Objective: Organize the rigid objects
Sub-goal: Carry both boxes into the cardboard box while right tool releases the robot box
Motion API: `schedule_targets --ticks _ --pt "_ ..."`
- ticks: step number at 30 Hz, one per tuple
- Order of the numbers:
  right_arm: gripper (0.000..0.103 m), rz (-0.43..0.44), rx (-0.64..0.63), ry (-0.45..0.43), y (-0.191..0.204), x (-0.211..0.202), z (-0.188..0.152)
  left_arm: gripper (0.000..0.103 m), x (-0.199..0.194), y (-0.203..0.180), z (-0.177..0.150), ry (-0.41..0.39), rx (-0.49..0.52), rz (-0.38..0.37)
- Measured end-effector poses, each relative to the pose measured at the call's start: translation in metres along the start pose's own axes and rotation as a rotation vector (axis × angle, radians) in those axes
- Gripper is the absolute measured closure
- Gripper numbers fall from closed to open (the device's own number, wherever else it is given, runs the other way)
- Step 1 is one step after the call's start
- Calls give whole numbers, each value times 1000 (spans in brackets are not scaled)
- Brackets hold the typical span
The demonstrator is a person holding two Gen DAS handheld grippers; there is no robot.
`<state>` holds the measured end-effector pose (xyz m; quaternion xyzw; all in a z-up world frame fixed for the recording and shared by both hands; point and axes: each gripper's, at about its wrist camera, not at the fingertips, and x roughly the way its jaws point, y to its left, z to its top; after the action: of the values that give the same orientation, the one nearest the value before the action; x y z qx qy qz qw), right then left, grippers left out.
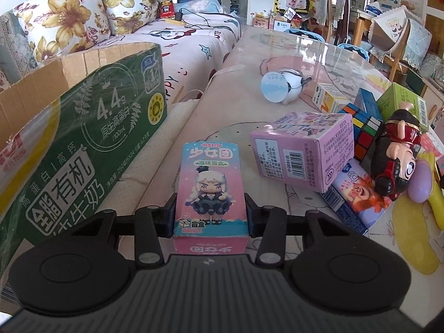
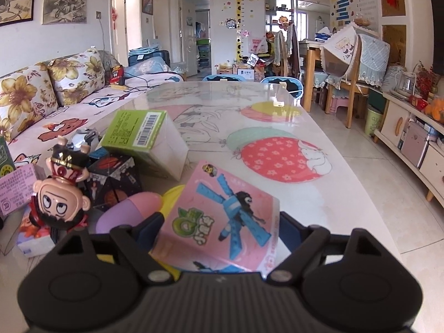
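Currently the left claw point(image 1: 211, 211) is clamped on the doll blind box point(image 1: 210, 191), both pads pressing its long side walls, near the left edge of the bench point(image 1: 249, 52). The right claw point(image 2: 222, 230) has the pink toy packet point(image 2: 222, 222) between its fingers; the jaws stand fairly wide and the left pad seems to touch the packet's edge, but firm contact on the right side cannot be confirmed. The packet lies tilted near the right edge of the bench, partly over a purple and yellow toy point(image 2: 130, 208).

Procedure for the step in hand:
- Lift the doll blind box straight up before swinging it toward the green milk carton point(image 1: 83, 138) just beside the bench's left edge, presumably the collection bin
- Clear the carton's torn cardboard rim before release
- Verify the packet is squeezed on both sides before raising it; a one-sided grip is likely to let it pivot and slip
- Avoid the figurine point(image 2: 59, 194) and the pink cube box point(image 1: 302, 149) beside the work zone
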<state>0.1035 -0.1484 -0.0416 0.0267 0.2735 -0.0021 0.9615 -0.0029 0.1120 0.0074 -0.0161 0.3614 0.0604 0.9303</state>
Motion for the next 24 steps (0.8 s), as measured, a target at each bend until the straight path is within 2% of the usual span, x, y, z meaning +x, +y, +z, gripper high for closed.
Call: schedule_targets --ticks 5,12,17,24 --pt "22 -33 -7 -24 9 -13 -2 48 -5 -2 4 -36 19 -5" --pt "24 -92 -42 -39 25 -23 -4 48 -14 -6 9 -105 52 -10" --pt "27 -142 -67 -90 41 -39 -1 48 -21 -3 15 -159 44 -1" --pt "28 -89 -54 -147 65 -62 12 48 -29 8 23 -220 12 9"
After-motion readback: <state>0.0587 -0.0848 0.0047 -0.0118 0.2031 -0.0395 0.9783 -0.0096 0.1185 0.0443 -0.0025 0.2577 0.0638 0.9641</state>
